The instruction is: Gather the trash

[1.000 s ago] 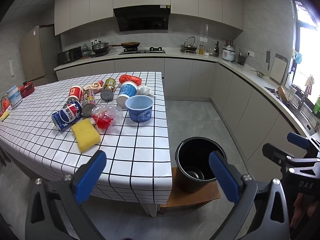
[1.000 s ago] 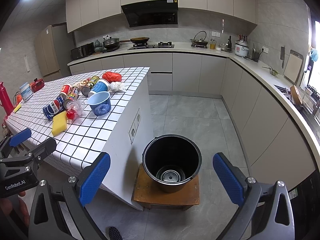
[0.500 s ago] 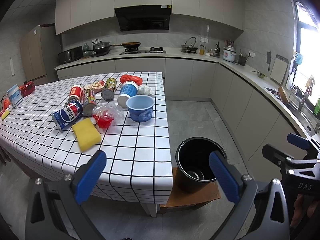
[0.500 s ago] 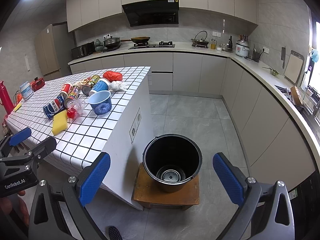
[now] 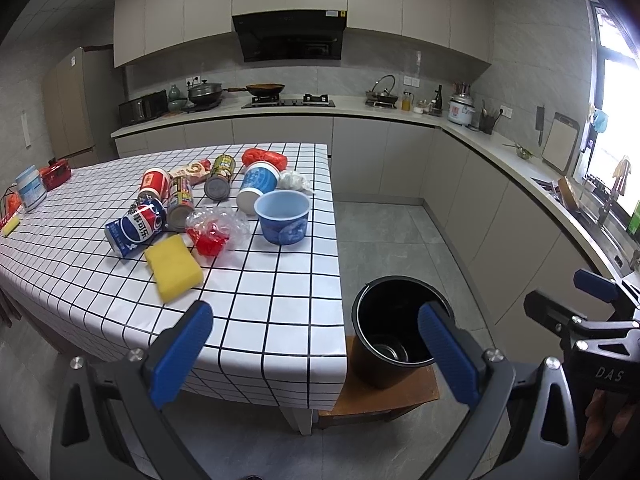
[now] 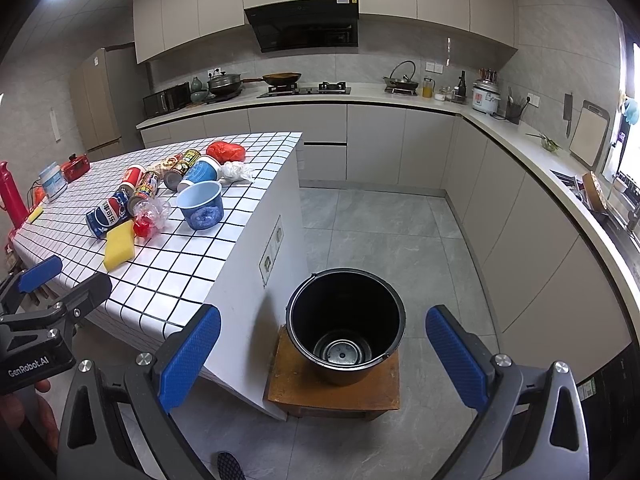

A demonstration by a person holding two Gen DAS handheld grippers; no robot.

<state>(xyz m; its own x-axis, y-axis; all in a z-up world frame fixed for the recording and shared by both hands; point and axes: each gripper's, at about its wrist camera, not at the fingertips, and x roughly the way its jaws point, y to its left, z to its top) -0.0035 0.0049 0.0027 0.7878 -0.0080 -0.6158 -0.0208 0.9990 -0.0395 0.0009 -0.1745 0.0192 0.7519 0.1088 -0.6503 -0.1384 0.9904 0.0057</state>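
Observation:
Trash lies on the checked tablecloth (image 5: 256, 300): a blue paper bowl (image 5: 283, 217), a yellow sponge (image 5: 173, 268), a crumpled clear wrapper with red inside (image 5: 216, 227), a Pepsi can (image 5: 135, 227), several tins and cups, a red bag (image 5: 265, 157) and a white wad (image 5: 295, 181). A black bucket (image 6: 346, 328) stands on a wooden stool (image 6: 336, 390) beside the table, with one item at its bottom. My left gripper (image 5: 314, 344) is open and empty before the table's near edge. My right gripper (image 6: 322, 346) is open and empty, above and in front of the bucket.
Grey floor tiles (image 6: 380, 232) lie between the table and the L-shaped kitchen counter (image 6: 520, 148). A red bottle (image 6: 12, 196), a white tub (image 6: 52, 180) and a red box (image 6: 76, 165) stand at the table's far left. A sink (image 5: 592, 208) is at the right.
Both views have shifted only slightly. No object has moved and both grippers stay open.

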